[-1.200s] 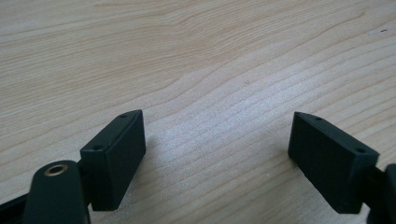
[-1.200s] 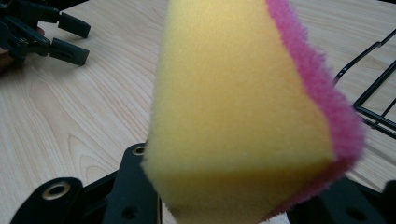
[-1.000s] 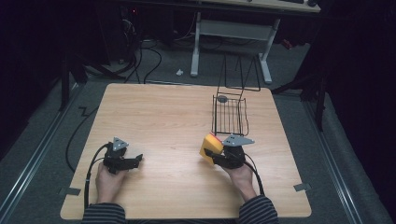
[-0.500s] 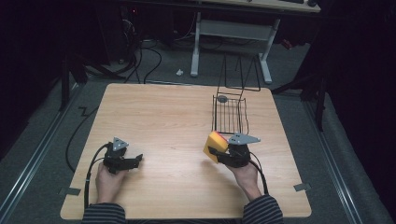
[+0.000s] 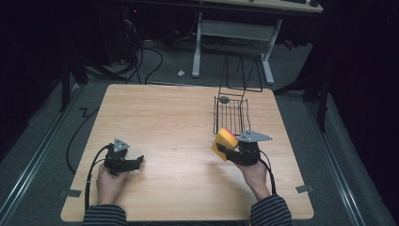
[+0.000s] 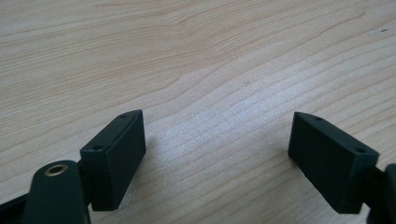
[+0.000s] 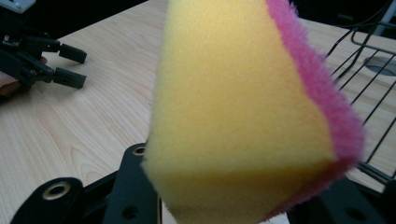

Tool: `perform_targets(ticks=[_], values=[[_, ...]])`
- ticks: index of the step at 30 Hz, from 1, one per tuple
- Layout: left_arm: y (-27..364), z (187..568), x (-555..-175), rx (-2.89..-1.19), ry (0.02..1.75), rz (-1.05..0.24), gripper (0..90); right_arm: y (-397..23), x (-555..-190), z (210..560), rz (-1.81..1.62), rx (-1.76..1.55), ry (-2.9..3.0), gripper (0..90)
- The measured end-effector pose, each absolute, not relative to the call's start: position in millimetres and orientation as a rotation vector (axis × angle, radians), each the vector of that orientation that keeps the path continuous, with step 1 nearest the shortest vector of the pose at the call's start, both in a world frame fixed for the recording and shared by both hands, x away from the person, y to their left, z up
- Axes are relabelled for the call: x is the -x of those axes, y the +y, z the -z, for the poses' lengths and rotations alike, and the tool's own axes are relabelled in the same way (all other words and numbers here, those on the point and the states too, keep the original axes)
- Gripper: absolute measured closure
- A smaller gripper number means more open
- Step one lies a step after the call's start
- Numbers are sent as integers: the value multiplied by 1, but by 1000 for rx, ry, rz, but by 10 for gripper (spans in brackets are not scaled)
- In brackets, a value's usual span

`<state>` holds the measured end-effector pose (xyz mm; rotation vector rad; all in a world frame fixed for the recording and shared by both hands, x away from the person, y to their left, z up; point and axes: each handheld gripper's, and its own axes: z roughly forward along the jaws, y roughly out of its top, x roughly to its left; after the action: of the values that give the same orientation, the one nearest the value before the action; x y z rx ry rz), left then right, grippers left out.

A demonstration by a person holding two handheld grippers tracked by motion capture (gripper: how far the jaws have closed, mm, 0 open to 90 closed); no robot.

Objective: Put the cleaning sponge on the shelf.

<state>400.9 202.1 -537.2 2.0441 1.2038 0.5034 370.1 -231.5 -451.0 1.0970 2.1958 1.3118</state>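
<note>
Here your right gripper clamps the yellow-and-pink sponge above the worktop, just beside the wire basket; your left gripper rests open. Swing carelessly and the sponge could snag the basket's rim and slip free.

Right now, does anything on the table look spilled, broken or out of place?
Nothing stands out. The right gripper holds a sponge beside the wire basket, which stands upright on the table. The left gripper is open and empty.
</note>
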Motion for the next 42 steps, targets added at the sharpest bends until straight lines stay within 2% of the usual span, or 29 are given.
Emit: perform_targets(ticks=[24, 42], values=[[202, 537, -400, -2046, 1204, -507, 192, -261, -380, 431, -1316, -1164, 2085, 610], [202, 537, -400, -2046, 1205, -508, 193, -267, -406, 429, -1301, -1208, 2044, 610]])
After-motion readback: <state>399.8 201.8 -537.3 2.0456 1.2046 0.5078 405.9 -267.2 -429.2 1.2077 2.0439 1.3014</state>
